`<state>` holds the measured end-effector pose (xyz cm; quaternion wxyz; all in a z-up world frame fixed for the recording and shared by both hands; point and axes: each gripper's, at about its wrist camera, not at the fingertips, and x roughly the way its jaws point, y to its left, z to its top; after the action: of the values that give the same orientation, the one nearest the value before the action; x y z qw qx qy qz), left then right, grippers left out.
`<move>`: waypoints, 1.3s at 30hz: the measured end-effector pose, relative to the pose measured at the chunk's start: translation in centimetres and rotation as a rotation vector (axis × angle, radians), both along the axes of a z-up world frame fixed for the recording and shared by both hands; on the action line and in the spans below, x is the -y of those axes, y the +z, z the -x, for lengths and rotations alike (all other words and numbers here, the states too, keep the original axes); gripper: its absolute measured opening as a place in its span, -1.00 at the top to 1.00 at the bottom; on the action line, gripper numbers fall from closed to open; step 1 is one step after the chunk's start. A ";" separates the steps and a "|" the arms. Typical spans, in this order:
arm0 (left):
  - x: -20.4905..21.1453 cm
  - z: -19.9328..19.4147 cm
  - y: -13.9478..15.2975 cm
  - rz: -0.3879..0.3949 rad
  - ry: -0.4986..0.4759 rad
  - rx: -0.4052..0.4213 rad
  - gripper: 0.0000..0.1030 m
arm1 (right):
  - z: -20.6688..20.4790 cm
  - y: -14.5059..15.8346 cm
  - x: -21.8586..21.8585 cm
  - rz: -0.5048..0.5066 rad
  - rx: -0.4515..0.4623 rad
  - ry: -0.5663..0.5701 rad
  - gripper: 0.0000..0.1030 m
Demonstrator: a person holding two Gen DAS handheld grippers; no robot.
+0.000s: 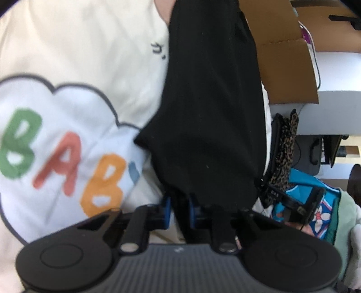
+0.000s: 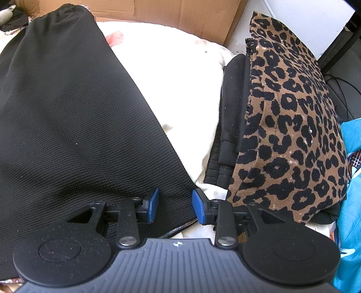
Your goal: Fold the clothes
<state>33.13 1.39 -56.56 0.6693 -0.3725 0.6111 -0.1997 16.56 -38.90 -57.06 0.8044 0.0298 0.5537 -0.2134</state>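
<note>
Left tool (image 1: 179, 210): pinched black cloth (image 1: 209, 108), frame centre.
Right tool (image 2: 174, 206): spread at the cloth's lower-centre corner.
Advice: grip that hem squarely, matching edges.

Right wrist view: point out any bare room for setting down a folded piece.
One free patch: the cream fabric between the black garment and the leopard-print stack, with the cardboard box behind. The right side is crowded with stacked clothes and blue fabric.
</note>
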 end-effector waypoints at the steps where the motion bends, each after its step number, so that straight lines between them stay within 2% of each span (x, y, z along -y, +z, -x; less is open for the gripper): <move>1: 0.3 0.1 0.1 0.006 -0.011 -0.003 0.69 | 0.1 0.0 0.0 -0.001 0.000 0.000 0.23; 6: 2.0 1.2 -0.1 0.043 -0.086 -0.035 0.58 | 0.5 0.2 -0.2 -0.006 0.003 0.000 0.23; 10: 3.6 1.3 -0.2 0.057 -0.147 -0.048 0.58 | 0.8 0.2 -0.4 -0.007 0.005 0.001 0.23; 14: 3.3 2.0 -0.7 0.071 -0.161 -0.059 0.58 | 1.2 0.3 -0.7 -0.007 0.006 0.003 0.23; 18: 2.8 2.2 -0.7 0.084 -0.169 -0.062 0.42 | 1.6 0.4 -1.0 -0.008 0.008 0.002 0.23; 22: 2.9 2.3 -1.1 0.103 -0.173 -0.069 0.36 | 2.0 0.4 -1.3 -0.007 0.009 0.003 0.23; 31: 4.2 3.2 -2.0 0.164 -0.204 -0.103 0.46 | 1.9 0.2 -0.8 0.004 0.011 0.012 0.23; 35: 4.4 3.1 -2.1 0.149 -0.211 -0.110 0.65 | 1.6 0.5 -1.3 -0.008 -0.002 -0.012 0.23; 36: 4.4 3.0 -2.2 0.142 -0.213 -0.111 0.70 | 0.5 0.7 -2.9 -0.007 -0.001 -0.012 0.23; 39: 4.4 2.9 -2.1 0.126 -0.220 -0.109 0.72 | 0.7 0.8 -3.3 -0.009 0.001 -0.022 0.23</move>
<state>30.18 -2.96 -58.61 0.5844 -0.3548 0.6701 -0.2891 15.82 -35.62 -56.26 0.8021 0.0395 0.5538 -0.2199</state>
